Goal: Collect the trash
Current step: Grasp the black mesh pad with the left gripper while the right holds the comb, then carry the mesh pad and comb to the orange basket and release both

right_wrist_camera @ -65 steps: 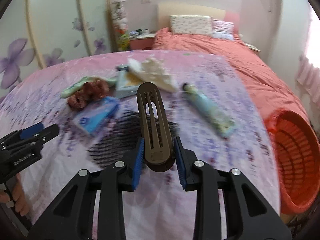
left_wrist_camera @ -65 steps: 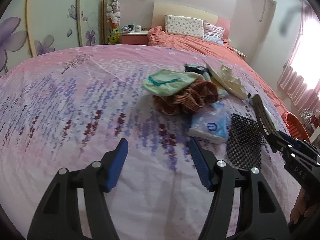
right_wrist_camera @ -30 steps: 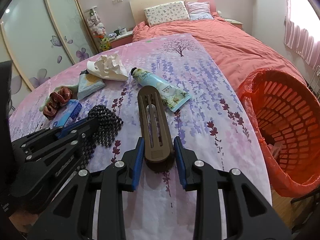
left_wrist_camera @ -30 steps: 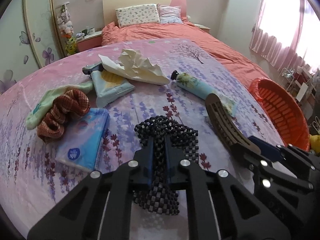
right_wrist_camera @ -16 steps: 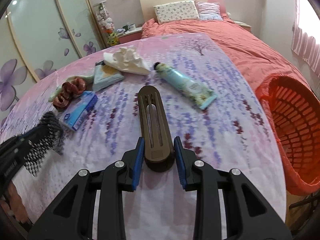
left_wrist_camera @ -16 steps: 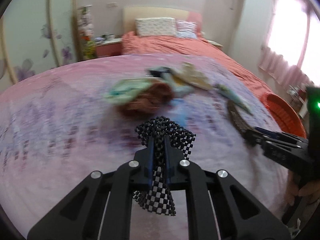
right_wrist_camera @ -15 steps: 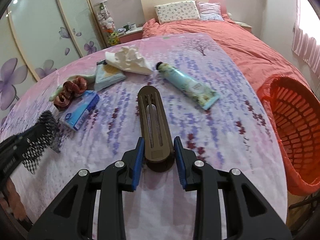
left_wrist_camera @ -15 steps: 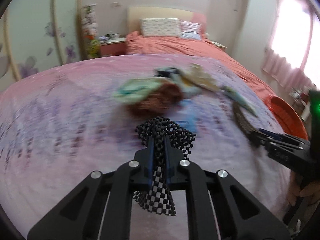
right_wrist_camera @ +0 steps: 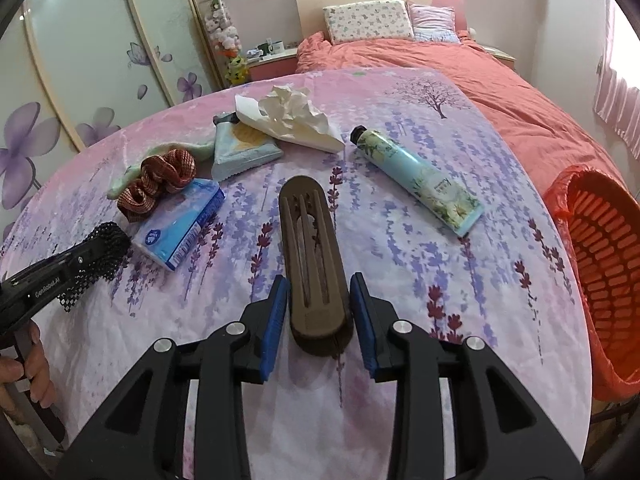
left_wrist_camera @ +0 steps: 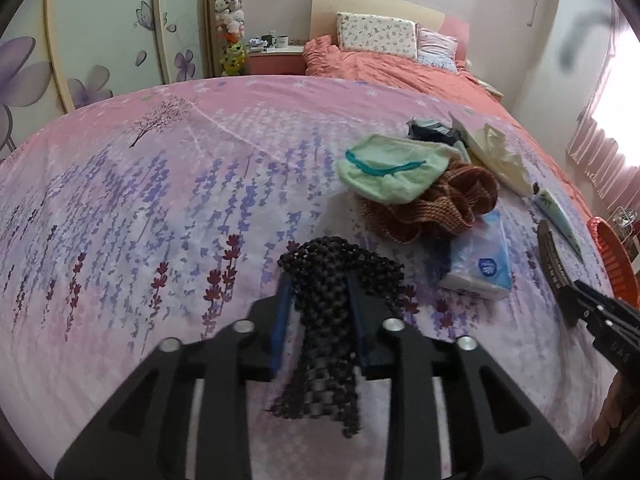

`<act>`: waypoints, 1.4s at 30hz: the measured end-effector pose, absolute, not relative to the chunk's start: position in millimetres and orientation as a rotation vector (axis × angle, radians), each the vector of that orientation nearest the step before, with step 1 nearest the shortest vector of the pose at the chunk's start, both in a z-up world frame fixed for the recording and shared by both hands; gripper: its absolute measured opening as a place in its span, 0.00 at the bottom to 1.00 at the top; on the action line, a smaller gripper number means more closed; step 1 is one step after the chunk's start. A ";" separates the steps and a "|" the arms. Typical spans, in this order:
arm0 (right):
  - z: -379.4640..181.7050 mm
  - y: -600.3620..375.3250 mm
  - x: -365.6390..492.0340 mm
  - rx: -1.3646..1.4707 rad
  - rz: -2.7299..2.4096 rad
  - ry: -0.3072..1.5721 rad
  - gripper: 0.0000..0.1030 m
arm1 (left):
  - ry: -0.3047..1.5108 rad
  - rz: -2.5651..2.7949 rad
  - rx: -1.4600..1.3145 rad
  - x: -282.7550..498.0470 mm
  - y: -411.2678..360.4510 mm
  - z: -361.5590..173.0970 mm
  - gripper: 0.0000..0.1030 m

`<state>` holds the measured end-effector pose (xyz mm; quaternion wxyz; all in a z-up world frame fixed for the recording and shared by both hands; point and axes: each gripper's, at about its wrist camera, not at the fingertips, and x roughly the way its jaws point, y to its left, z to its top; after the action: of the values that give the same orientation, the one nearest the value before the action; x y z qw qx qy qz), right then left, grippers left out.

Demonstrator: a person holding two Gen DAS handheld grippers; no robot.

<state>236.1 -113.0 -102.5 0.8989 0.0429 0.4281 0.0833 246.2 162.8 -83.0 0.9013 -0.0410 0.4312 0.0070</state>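
Nearest, the left gripper (left_wrist_camera: 320, 320) is opening its jaws, with the black beaded mesh piece (left_wrist_camera: 332, 276) sitting between the blue pads; the right pad appears to be touching it while the left pad is standing just clear, so the grip is loosening rather than clamping. Likewise the right gripper (right_wrist_camera: 318, 316) is parting its jaws around the brown slotted clip (right_wrist_camera: 314, 256), which is lying on the floral sheet (right_wrist_camera: 400, 280) with a narrow gap showing at each pad. In the right wrist view, white lettering on the left gripper's body is reading roughly "CenRobotAI", though the print is small. Just beyond, a blue tissue pack (right_wrist_camera: 180, 224) is bearing a round blue logo whose text is illegible. Farther on, a brown scrunchie (right_wrist_camera: 160, 184), a pale packet (right_wrist_camera: 240, 152), crumpled paper (right_wrist_camera: 292, 120) and a floral tube (right_wrist_camera: 416, 176) are lying apart. At the right edge, the orange basket (right_wrist_camera: 600, 260) is standing beside the bed.
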 end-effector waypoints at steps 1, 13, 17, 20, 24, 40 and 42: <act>-102.4 -111.4 237.5 0.082 0.168 0.885 0.34 | 0.890 0.016 -0.083 245.7 162.4 -84.1 0.32; -103.1 -102.3 240.7 0.032 0.133 0.881 0.34 | 0.890 0.019 -0.103 245.9 166.9 -85.9 0.36; -103.1 -102.4 240.8 0.031 0.134 0.881 0.34 | 0.890 0.019 -0.106 245.4 166.9 -85.9 0.36; -103.0 -101.8 241.4 0.028 0.135 0.883 0.36 | 0.888 0.016 -0.125 244.4 169.4 -86.2 0.36; -103.3 -98.4 240.3 0.010 0.138 0.886 0.40 | 0.887 0.012 -0.134 244.2 170.2 -86.0 0.37; -102.1 -97.1 237.5 0.005 0.145 0.888 0.43 | 0.899 0.032 -0.068 246.0 155.9 -86.1 0.41; -102.0 -96.8 238.2 -0.003 0.146 0.889 0.44 | 0.899 0.033 -0.065 246.2 154.7 -86.2 0.41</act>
<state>238.2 -96.8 -102.0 0.9002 -0.0015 0.4297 0.0703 246.2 154.7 -86.2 0.9000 -0.0313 0.4345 0.0161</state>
